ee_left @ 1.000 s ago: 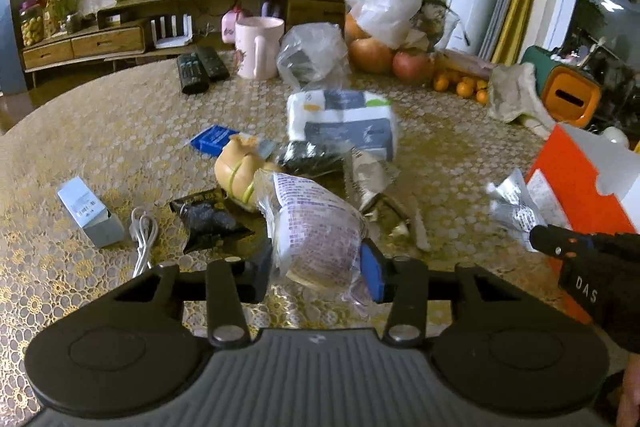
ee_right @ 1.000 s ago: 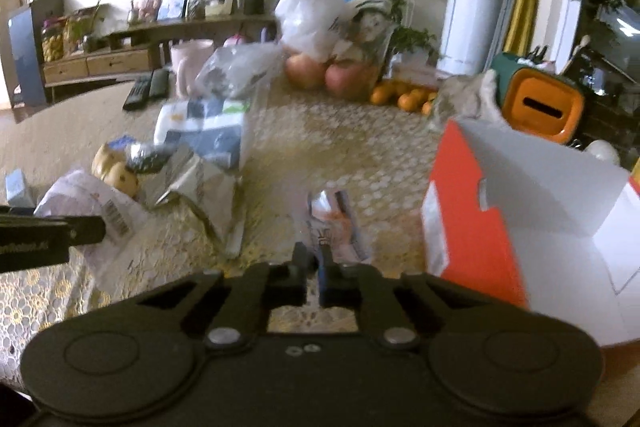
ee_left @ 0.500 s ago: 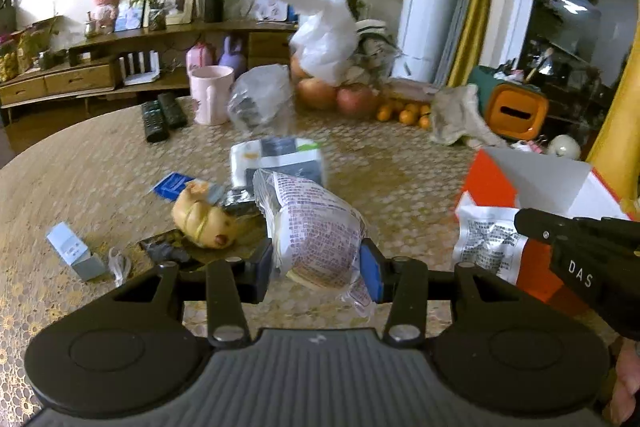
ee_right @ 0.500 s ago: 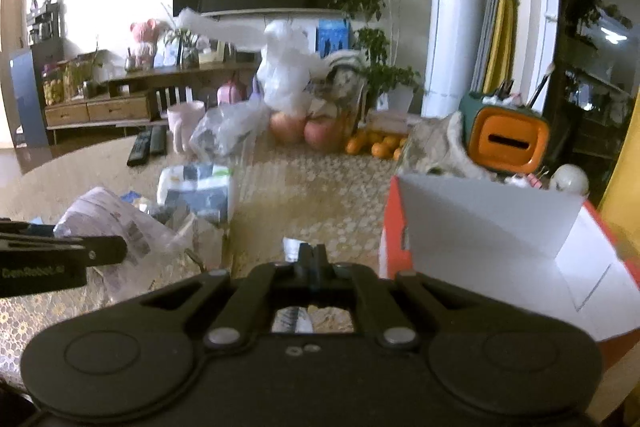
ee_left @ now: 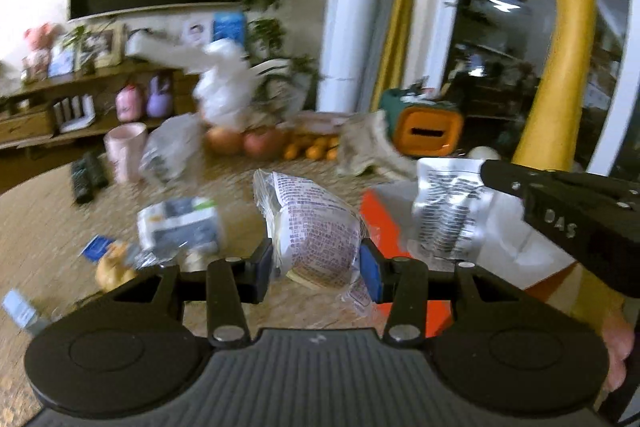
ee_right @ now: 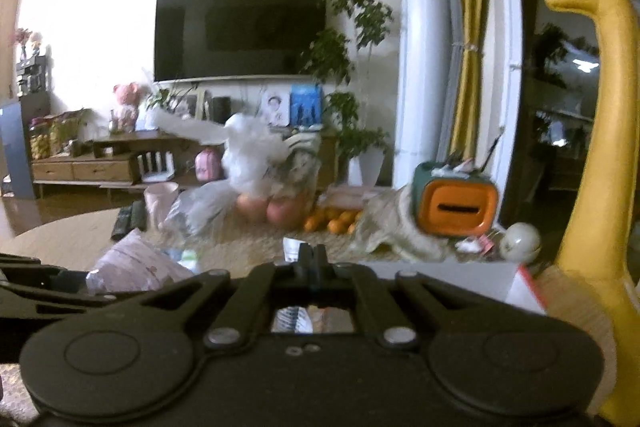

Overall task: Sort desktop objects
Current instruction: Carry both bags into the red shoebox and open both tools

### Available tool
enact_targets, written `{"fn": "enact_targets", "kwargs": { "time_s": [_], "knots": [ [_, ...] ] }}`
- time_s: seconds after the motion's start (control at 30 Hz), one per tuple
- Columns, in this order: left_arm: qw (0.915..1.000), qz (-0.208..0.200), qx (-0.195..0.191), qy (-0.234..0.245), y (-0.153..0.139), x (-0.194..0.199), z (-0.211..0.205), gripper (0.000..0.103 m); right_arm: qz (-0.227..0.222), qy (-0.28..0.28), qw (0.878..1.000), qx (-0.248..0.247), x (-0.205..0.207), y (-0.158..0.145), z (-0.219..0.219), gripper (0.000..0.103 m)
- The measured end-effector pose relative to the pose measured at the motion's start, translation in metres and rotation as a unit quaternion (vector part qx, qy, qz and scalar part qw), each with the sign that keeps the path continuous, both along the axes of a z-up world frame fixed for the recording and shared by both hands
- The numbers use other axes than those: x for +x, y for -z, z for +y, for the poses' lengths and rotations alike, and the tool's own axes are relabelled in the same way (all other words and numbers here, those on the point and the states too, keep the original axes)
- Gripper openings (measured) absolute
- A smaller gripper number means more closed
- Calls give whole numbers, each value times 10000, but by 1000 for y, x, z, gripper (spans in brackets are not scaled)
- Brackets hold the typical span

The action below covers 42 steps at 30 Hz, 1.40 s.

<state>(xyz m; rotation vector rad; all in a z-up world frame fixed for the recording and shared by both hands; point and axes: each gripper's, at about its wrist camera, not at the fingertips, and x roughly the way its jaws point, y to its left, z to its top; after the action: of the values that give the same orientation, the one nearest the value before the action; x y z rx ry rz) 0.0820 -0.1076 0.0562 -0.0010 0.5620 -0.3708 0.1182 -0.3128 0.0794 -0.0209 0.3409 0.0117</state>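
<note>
My left gripper (ee_left: pixel 316 265) is shut on a clear bread packet (ee_left: pixel 316 227) with purple print and holds it above the table. My right gripper (ee_right: pixel 310 255) is shut on a silver foil wrapper (ee_left: pixel 450 211), which hangs over the open orange and white box (ee_left: pixel 384 227). In the right wrist view only a strip of the wrapper (ee_right: pixel 291 250) shows beside the closed fingers, and the bread packet (ee_right: pixel 136 267) is at the left. The box's white flap (ee_right: pixel 440 275) lies just past the right gripper.
On the patterned table lie a tissue pack (ee_left: pixel 180 227), a yellow toy (ee_left: pixel 114 267), a small grey box (ee_left: pixel 22 311), remotes (ee_left: pixel 86 175), a pink mug (ee_left: pixel 124 147), plastic bags, apples and oranges (ee_left: pixel 316 149). A yellow giraffe figure (ee_left: pixel 560 67) stands at right.
Both grippers have risen and swung right toward the orange box. The bread packet was lifted off the table. The silver wrapper came up from the table to above the box.
</note>
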Motion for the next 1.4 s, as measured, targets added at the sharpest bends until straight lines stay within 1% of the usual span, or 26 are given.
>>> {"fn": "enact_targets", "kwargs": {
  "time_s": [0.17,0.37,0.47,0.63,0.77,0.9,1.07,1.17,1.27,1.4],
  "knots": [
    [9988,-121,76,469,-7,4,-41,44,-60,260,9996,-56,-1,-3,-22,0],
    [9958,31,106,912,0,15,-88,44,-20,645,9978,-144,1,6,-53,0],
    [9939,87,201,1084,10,21,-110,44,81,823,9964,-161,4,15,-68,0],
    [9891,373,261,1404,31,37,-138,44,251,1068,9937,-215,10,37,-91,0],
    [9865,487,496,1483,50,49,-157,44,501,1246,9907,-225,18,59,-107,0],
    [9831,749,600,1560,68,63,-167,44,756,1334,9879,-238,24,79,-115,0],
    [9794,1050,652,1600,84,79,-173,44,1029,1277,9863,-189,29,98,-115,0],
    [9770,1127,791,1631,89,83,-177,44,1086,1183,9869,-143,30,103,-112,0],
    [9744,1094,978,1705,91,84,-183,45,1099,1111,9876,-143,30,104,-109,0],
    [9729,1102,1009,1765,91,86,-184,47,1129,1071,9878,-109,31,103,-108,0]
  ]
}}
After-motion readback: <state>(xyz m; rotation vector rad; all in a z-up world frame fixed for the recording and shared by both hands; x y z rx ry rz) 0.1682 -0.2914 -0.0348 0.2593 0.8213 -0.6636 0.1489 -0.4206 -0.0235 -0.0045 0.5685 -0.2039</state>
